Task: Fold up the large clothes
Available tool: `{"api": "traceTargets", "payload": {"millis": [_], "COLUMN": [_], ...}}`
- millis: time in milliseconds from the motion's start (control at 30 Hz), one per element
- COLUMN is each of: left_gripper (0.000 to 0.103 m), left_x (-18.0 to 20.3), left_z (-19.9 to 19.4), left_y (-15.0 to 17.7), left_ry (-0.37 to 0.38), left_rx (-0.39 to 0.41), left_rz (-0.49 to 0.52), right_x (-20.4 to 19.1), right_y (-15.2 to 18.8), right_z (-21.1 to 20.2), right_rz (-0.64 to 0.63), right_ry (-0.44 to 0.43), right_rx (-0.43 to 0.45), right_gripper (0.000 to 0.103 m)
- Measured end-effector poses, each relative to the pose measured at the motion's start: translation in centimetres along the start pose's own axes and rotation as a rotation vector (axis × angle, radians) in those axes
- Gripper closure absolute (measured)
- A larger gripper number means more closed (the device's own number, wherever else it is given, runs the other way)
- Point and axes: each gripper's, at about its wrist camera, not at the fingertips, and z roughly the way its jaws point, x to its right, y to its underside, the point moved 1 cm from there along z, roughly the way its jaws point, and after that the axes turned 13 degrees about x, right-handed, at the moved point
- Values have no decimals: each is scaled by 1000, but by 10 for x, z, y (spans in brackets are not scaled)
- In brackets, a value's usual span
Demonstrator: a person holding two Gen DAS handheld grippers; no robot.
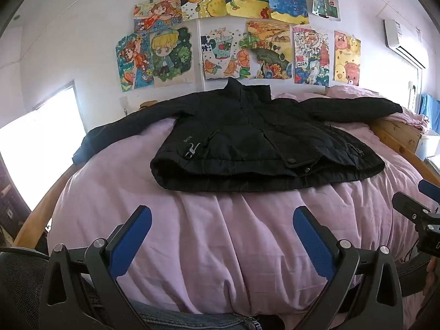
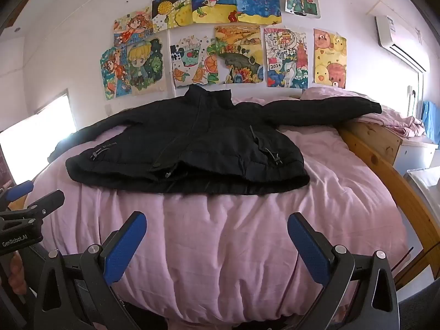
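Black padded jacket spread flat, front up, on a bed covered with a wrinkled pale pink quilt. Collar toward the wall, hem toward the cameras, both sleeves stretched out sideways; one sleeve reaching toward the light wooden bed frame, the other toward the bright window. Front closed, small cord toggles near the hem.

Left gripper with black arms and blue pads, held low over the near edge of the quilt, jaws wide apart, nothing between them, well short of the hem. Right gripper just the same: jaws spread wide, empty, apart from the jacket.

Above the bed, a white wall covered with colourful children's drawings. White air conditioner high in the corner.
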Motion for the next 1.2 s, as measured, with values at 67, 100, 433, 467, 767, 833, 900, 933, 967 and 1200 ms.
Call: {"api": "traceTargets", "payload": {"millis": [67, 100, 433, 467, 767, 833, 900, 933, 967, 1200], "left_gripper": [2, 2, 2, 2, 2, 2, 2, 2, 2, 2], "left_x": [0, 0, 0, 0, 0, 0, 0, 0, 0, 0], "left_z": [0, 0, 0, 0, 0, 0, 0, 0, 0, 0], "left_y": [0, 0, 0, 0, 0, 0, 0, 0, 0, 0], "left_ry": [2, 4, 2, 1, 0, 2, 1, 1, 2, 1], "left_rx": [0, -1, -2, -3, -3, -3, -3, -3, -4, -4], "left_rz": [-2, -2, -5, -5, -6, -6, -6, -6, -6, -6], "right_x": [0, 0, 1, 1, 2, 2, 2, 2, 2, 2], "right_y": [0, 0, 1, 1, 1, 1, 1, 1, 1, 1], "right_z": [0, 0, 0, 0, 1, 1, 1, 1, 1, 1], "right_rz": [1, 2, 7, 7, 7, 7, 8, 8, 8, 8], "right_ry": [0, 0, -2, -2, -2, -1, -2, -1, -1, -2], "right_rx": [0, 0, -3, -3, -3, -4, -4, -4, -4, -5], "right_gripper": [0, 0, 0, 0, 0, 0, 0, 0, 0, 0]}}
